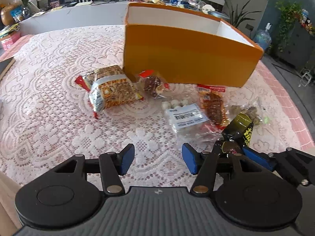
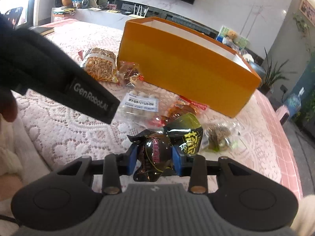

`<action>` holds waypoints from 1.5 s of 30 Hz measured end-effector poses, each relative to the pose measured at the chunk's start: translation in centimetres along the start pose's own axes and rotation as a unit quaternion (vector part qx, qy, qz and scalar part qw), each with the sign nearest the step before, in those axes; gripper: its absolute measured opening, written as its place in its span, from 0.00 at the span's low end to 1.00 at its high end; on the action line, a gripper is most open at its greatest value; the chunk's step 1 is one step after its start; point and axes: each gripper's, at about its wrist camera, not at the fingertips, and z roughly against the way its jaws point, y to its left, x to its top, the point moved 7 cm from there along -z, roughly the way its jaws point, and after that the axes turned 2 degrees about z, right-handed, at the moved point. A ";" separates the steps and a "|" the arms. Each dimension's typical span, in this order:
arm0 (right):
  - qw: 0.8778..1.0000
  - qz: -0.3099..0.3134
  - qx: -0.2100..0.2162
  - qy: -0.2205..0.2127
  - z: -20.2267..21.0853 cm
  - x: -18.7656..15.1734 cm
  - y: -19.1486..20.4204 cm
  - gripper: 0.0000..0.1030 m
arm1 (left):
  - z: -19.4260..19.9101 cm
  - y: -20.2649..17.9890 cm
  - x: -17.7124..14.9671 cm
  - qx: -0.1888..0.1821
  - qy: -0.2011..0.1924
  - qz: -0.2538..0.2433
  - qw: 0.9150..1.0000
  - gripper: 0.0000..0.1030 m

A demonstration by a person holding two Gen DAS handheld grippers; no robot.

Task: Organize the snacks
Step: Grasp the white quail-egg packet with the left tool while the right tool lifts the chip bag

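Black foil, printed with yellow characters, fills the gap of the right gripper [image 2: 154,158]: its blue pads press on both sides of the black snack packet [image 2: 167,143], which bulges forward past the fingertips and hangs back between the fingers toward the camera. In the left wrist view the same packet [image 1: 239,131] sits just right of the left gripper [image 1: 158,159], pinched by the right one's blue fingers [image 1: 256,156].

Nothing lies between the left gripper's jaws — they stand wide apart over bare white lace tablecloth [image 1: 49,102], pointing down at it.

Ahead of the right gripper, just past the packet's tip, lies a red-brown meat snack pack [image 2: 181,108], and to its left a clear bag of white balls with a printed label [image 2: 141,106]. A clear bag of brownish pieces [image 2: 218,135] rests just right of the packet; whether they touch is hard to tell. Further ahead stands the orange box [image 2: 183,66], open-topped with white inner walls. Against its near left corner lie a dark red snack bag [image 2: 129,71] and an orange patterned packet [image 2: 100,64].

From the left gripper — the patterned packet [image 1: 114,88] lies ahead and slightly left, the labelled bag [image 1: 185,116] ahead and right, the box [image 1: 187,53] beyond both.
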 end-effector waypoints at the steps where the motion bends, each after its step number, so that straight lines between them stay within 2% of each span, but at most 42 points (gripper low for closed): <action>1: 1.000 -0.006 0.001 -0.001 0.4 0.0 -0.3 0.34 | 0.0 -0.1 0.0 -0.008 -0.001 0.000 1.000 0.64; 5: 0.999 -0.013 -0.022 -0.029 2.1 0.8 -1.5 0.34 | 0.0 -0.6 0.2 -0.043 -0.003 0.006 0.999 0.70; 9: 0.997 -0.019 -0.049 -0.053 2.5 2.0 -3.4 0.34 | -0.9 -0.4 0.7 -0.065 0.006 0.044 0.997 0.78; 12: 0.996 -0.008 -0.075 -0.056 1.5 2.4 -4.9 0.35 | -2.2 -0.2 1.1 -0.053 0.016 0.064 0.996 0.79; 15: 0.995 -0.010 -0.089 -0.049 0.5 2.5 -6.0 0.35 | -3.2 -0.9 1.6 -0.039 0.020 0.053 0.998 0.80; 20: 0.995 -0.050 -0.075 -0.034 -0.7 2.1 -6.9 0.35 | -4.4 -2.4 2.1 -0.012 0.015 0.000 1.000 0.82; 26: 0.996 -0.052 -0.071 -0.031 -1.2 1.9 -6.7 0.35 | -6.0 -3.0 1.9 -0.012 0.029 -0.006 0.999 0.84; 32: 0.996 -0.047 -0.070 -0.028 -1.6 1.8 -6.7 0.35 | -7.3 -3.6 2.2 0.007 0.010 -0.039 0.999 0.87; 36: 0.996 -0.046 -0.068 -0.023 -1.9 1.7 -6.7 0.35 | -7.8 -3.9 2.2 0.014 0.006 -0.060 0.998 0.85; 39: 0.996 -0.047 -0.066 -0.022 -2.0 1.8 -6.7 0.35 | -7.6 -4.1 2.0 0.013 0.002 -0.074 0.997 0.72; 40: 0.997 -0.045 -0.066 -0.023 -2.0 1.9 -6.6 0.35 | -7.6 -4.1 2.0 0.014 0.001 -0.077 0.997 0.71; 45: 0.997 -0.043 -0.064 -0.027 -2.0 1.8 -6.7 0.35 | -6.7 -3.4 1.9 0.007 -0.001 -0.060 0.998 0.67</action>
